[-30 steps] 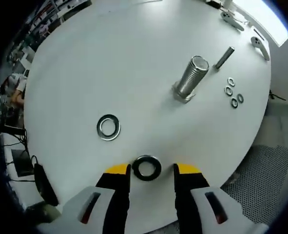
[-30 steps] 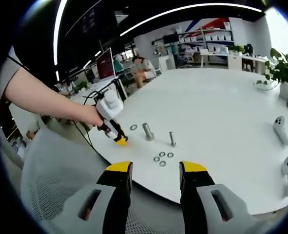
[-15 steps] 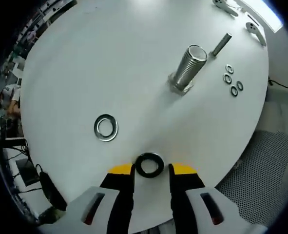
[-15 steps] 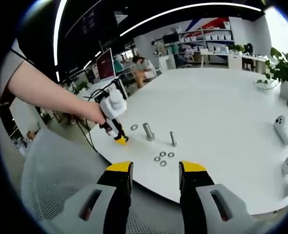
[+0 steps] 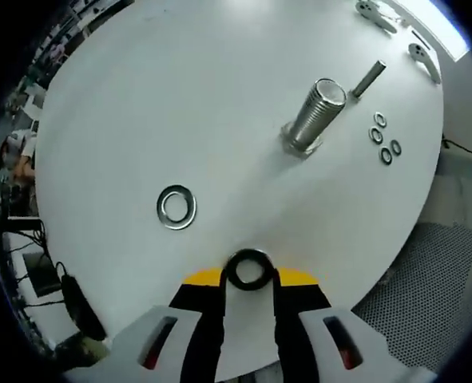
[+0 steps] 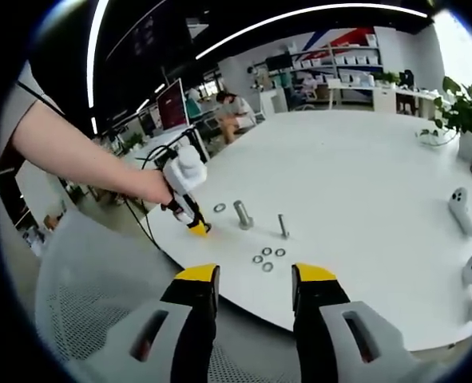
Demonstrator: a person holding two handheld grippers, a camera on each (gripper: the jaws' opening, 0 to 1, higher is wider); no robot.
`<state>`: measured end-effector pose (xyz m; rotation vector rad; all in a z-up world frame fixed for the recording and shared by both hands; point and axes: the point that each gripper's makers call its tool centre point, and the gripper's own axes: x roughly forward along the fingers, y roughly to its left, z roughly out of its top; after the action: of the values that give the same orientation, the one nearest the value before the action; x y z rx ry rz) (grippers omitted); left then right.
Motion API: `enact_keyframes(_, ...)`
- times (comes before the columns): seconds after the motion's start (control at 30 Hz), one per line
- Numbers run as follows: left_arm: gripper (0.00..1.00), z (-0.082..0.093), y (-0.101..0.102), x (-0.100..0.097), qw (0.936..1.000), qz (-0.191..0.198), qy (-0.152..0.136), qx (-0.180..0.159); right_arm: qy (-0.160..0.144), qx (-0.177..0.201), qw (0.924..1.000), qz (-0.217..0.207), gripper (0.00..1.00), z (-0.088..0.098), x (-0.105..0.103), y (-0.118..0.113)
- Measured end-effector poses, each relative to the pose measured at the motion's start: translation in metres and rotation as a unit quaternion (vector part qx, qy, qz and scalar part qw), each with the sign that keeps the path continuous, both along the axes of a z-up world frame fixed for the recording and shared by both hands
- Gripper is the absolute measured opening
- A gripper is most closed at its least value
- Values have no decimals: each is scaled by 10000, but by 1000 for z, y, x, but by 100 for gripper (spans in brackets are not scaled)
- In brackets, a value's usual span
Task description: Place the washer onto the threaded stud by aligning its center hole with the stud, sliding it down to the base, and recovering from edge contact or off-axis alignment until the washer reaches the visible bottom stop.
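Closing in over the past second, the left gripper has brought its yellow-tipped fingers from a wide straddle to a snug pinch on the rim of the dark washer, which lies flat at the near edge of the white worktop. Left of it and a little farther in, a bright silver washer lies loose. Toward the far right stands the threaded stud, upright on its hexagonal base, well apart from the held washer; beyond it lie a thinner bolt and four small washers.

From the right gripper view, the person's forearm reaches in from the left to the worktop's near edge, while the right gripper hangs off the worktop with its fingers spread and nothing between them.

The dark washer looks like a thin, rigid metal ring: light, hard and probably slick, so it could tip or slip from a loose hold. A grip across opposite points of the outer rim, as now, seems best, since it leaves the centre hole clear for the stud.
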<state>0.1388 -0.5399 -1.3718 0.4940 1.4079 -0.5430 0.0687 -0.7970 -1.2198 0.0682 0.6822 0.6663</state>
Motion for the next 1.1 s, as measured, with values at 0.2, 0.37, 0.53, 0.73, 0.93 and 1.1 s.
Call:
enact_keyframes(0.2, 20, 1, 0, 1, 9999, 93, -82, -103, 30, -30, 10000, -8, 37, -1, 0, -1)
enact_keyframes(0.37, 19, 1, -1, 3, 9999, -26, -104, -81, 20, -7, 10000, 7, 37, 0, -1, 0)
enact_keyframes(0.53, 19, 1, -6, 1, 9993, -358, -56, 7, 33, -37, 10000, 69, 37, -1, -2, 1)
enact_keyframes(0.73, 19, 1, -11, 4, 9984, -561, -48, 55, 24, -22, 10000, 21, 37, -1, -1, -1)
enact_keyframes(0.93, 19, 6, -16, 5, 9983, -570, -112, -52, 27, -35, 10000, 11, 37, -1, -1, -1)
enact_keyframes(1.1, 19, 15, -22, 9, 9972, -701, -189, -166, 33, -39, 10000, -15, 37, -1, 0, -2)
